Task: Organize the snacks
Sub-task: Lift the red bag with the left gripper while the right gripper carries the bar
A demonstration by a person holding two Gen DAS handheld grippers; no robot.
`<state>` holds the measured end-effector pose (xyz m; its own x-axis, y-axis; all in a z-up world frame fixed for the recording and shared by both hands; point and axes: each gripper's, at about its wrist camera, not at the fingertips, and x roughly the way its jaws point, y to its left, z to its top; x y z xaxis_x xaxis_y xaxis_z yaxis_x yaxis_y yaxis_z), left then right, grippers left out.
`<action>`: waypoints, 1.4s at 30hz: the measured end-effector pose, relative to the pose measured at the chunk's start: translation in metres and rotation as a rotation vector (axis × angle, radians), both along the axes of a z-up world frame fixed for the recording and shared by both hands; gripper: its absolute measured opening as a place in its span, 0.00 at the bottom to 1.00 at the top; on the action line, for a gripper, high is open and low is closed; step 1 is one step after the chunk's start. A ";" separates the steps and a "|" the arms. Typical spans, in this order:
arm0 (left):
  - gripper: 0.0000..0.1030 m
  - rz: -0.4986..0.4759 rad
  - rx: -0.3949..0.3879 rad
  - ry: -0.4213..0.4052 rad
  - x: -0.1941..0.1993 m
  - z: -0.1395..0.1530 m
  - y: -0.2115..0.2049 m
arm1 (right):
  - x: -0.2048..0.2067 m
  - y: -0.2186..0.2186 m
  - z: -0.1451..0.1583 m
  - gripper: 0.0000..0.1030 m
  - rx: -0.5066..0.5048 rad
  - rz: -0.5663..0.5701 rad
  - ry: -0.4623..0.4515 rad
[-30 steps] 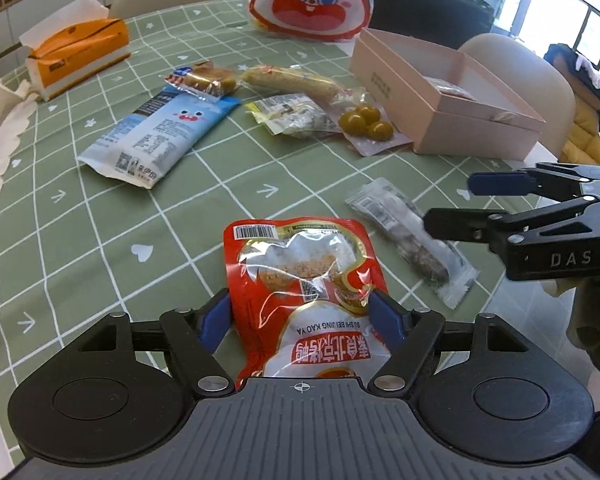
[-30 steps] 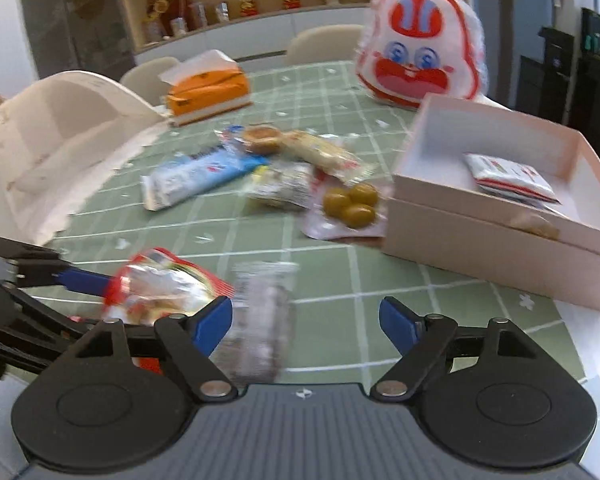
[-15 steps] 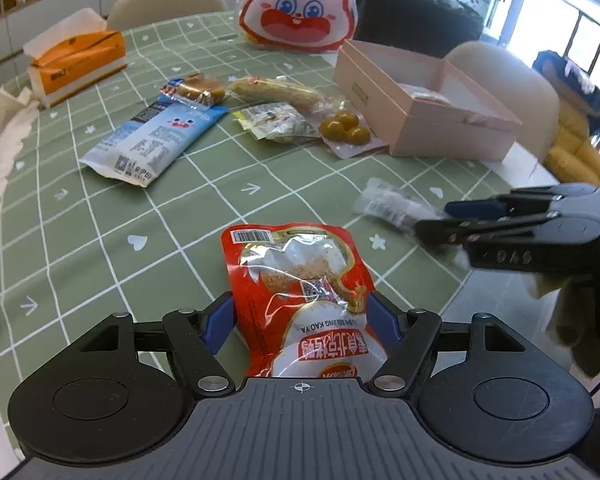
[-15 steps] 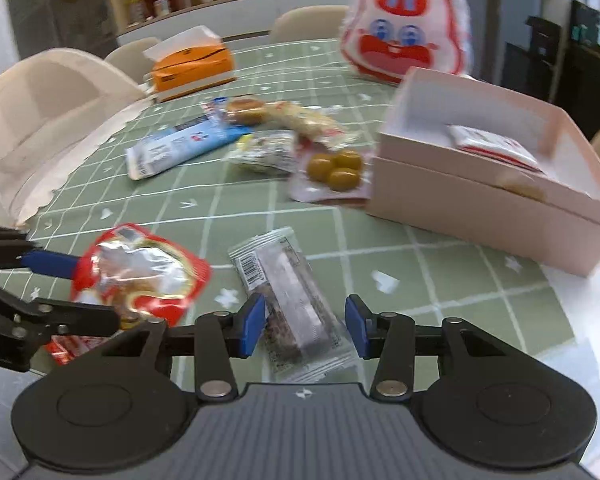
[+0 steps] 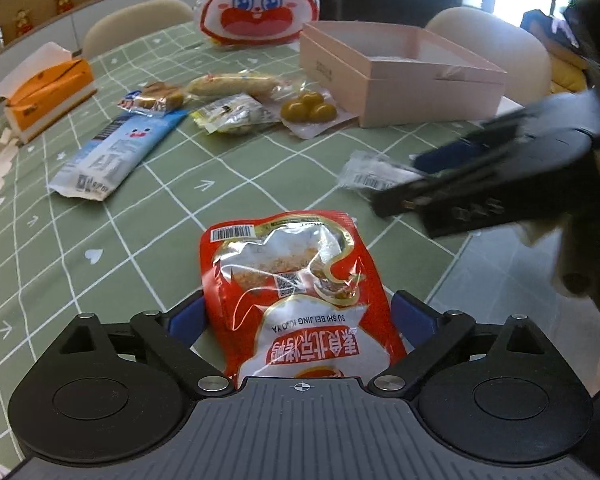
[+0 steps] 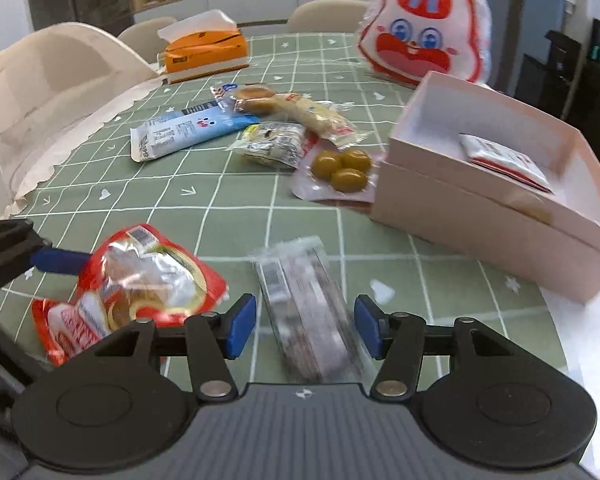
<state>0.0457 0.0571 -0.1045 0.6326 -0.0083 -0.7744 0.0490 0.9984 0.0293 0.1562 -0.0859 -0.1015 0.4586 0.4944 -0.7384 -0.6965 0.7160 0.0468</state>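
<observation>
The left tongs (image 5: 300, 316) are clamped on a red snack pouch (image 5: 296, 284), its far end over the counter (image 5: 140, 216) near the front edge. The right tongs (image 6: 306, 326) stand apart, one blue pad on each side of a clear-wrapped dark snack bar (image 6: 304, 304) that lies on the green checked cloth; the pads do not touch it.

A pink box (image 6: 480, 216) sits open at the right side of the counter. The right wrist view shows a red-and-white packet (image 6: 504, 158) lying inside it; from the left wrist view the box's wall (image 5: 428, 92) hides the contents. Just left of the box lies a pouch of green olives (image 6: 342, 170). The left wrist view alone shows the right tongs from the side (image 5: 432, 176), blurred, over the bar.
</observation>
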 end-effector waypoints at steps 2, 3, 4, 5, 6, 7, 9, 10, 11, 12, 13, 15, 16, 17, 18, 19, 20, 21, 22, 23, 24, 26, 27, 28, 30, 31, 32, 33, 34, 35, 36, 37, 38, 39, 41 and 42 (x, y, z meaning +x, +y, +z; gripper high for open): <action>0.94 -0.009 -0.003 -0.007 -0.002 0.000 0.001 | 0.004 0.010 0.000 0.55 -0.017 0.011 -0.010; 0.93 -0.009 -0.008 -0.010 -0.003 0.000 0.003 | 0.005 0.015 0.000 0.55 -0.024 0.026 -0.015; 0.91 -0.006 -0.014 -0.013 -0.004 0.001 0.004 | 0.005 0.020 0.001 0.54 -0.030 0.041 -0.021; 0.89 0.001 -0.026 -0.017 -0.005 0.002 0.007 | 0.004 0.023 0.001 0.54 -0.036 0.053 -0.028; 0.86 0.008 -0.036 -0.021 -0.005 0.003 0.009 | 0.002 0.026 0.001 0.54 -0.040 0.061 -0.034; 0.84 0.017 -0.048 -0.025 -0.006 0.004 0.012 | 0.001 0.028 0.001 0.54 -0.044 0.068 -0.039; 0.81 0.030 -0.070 -0.031 -0.007 0.005 0.016 | -0.001 0.029 0.001 0.49 -0.053 0.070 -0.046; 0.81 0.031 -0.074 -0.031 -0.006 0.006 0.017 | -0.002 0.029 0.002 0.44 -0.053 0.074 -0.046; 0.80 0.031 -0.074 -0.031 -0.006 0.006 0.017 | -0.004 0.029 0.002 0.43 -0.058 0.076 -0.048; 0.80 0.030 -0.071 -0.031 -0.006 0.006 0.017 | -0.006 0.029 0.003 0.40 -0.072 0.076 -0.059; 0.78 0.028 -0.069 -0.032 -0.006 0.006 0.017 | -0.009 0.029 0.004 0.39 -0.085 0.080 -0.072; 0.71 0.019 -0.085 -0.034 -0.006 0.008 0.017 | -0.014 0.027 0.006 0.39 -0.098 0.090 -0.082; 0.69 0.019 -0.087 -0.033 -0.006 0.008 0.016 | -0.016 0.025 0.007 0.39 -0.096 0.092 -0.078; 0.66 0.012 -0.094 -0.034 -0.007 0.009 0.015 | -0.017 0.022 0.009 0.39 -0.093 0.092 -0.075; 0.66 0.009 -0.099 -0.034 -0.007 0.009 0.014 | -0.019 0.018 0.012 0.39 -0.090 0.086 -0.077; 0.65 0.006 -0.100 -0.035 -0.007 0.009 0.013 | -0.020 0.015 0.014 0.38 -0.085 0.077 -0.076; 0.64 0.001 -0.101 -0.036 -0.008 0.009 0.011 | -0.021 0.011 0.016 0.38 -0.079 0.068 -0.072; 0.63 -0.008 -0.103 -0.035 -0.008 0.010 0.008 | -0.022 0.006 0.019 0.38 -0.068 0.055 -0.064; 0.63 -0.018 -0.103 -0.037 -0.009 0.010 0.005 | -0.023 0.002 0.021 0.38 -0.058 0.045 -0.061; 0.62 -0.032 -0.102 -0.041 -0.010 0.011 0.001 | -0.024 -0.004 0.024 0.38 -0.050 0.035 -0.061; 0.60 -0.049 -0.100 -0.049 -0.012 0.013 -0.003 | -0.026 -0.010 0.026 0.38 -0.045 0.025 -0.064; 0.58 -0.081 -0.113 -0.056 -0.016 0.015 -0.012 | -0.028 -0.019 0.029 0.37 -0.044 0.006 -0.077; 0.55 -0.094 -0.124 -0.052 -0.018 0.016 -0.015 | -0.030 -0.025 0.032 0.37 -0.043 -0.006 -0.083; 0.54 -0.108 -0.135 -0.048 -0.019 0.017 -0.019 | -0.031 -0.031 0.034 0.36 -0.037 -0.017 -0.086; 0.50 -0.144 -0.147 -0.038 -0.021 0.021 -0.029 | -0.033 -0.048 0.040 0.36 -0.018 -0.056 -0.088; 0.50 -0.161 -0.149 -0.035 -0.021 0.023 -0.034 | -0.034 -0.056 0.043 0.35 -0.009 -0.074 -0.087; 0.48 -0.180 -0.150 -0.030 -0.019 0.026 -0.040 | -0.034 -0.064 0.044 0.35 -0.002 -0.090 -0.087; 0.45 -0.195 -0.148 -0.028 -0.017 0.029 -0.045 | -0.034 -0.074 0.047 0.33 0.007 -0.114 -0.086; 0.43 -0.210 -0.144 -0.027 -0.014 0.033 -0.050 | -0.034 -0.082 0.048 0.32 0.012 -0.130 -0.085; 0.41 -0.227 -0.137 -0.030 -0.010 0.037 -0.055 | -0.034 -0.091 0.050 0.31 0.019 -0.151 -0.084; 0.38 -0.245 -0.127 -0.037 -0.006 0.042 -0.060 | -0.034 -0.100 0.052 0.30 0.026 -0.172 -0.086; 0.37 -0.256 -0.118 -0.043 -0.002 0.046 -0.065 | -0.034 -0.107 0.053 0.29 0.031 -0.188 -0.091; 0.36 -0.264 -0.110 -0.046 0.000 0.048 -0.069 | -0.034 -0.115 0.055 0.28 0.037 -0.208 -0.097; 0.35 -0.278 -0.101 -0.046 0.005 0.049 -0.074 | -0.034 -0.123 0.056 0.24 0.043 -0.228 -0.102; 0.33 -0.295 -0.093 -0.045 0.012 0.048 -0.082 | -0.033 -0.132 0.056 0.16 0.057 -0.250 -0.090; 0.32 -0.299 -0.090 -0.044 0.015 0.046 -0.085 | -0.031 -0.136 0.053 0.16 0.070 -0.257 -0.065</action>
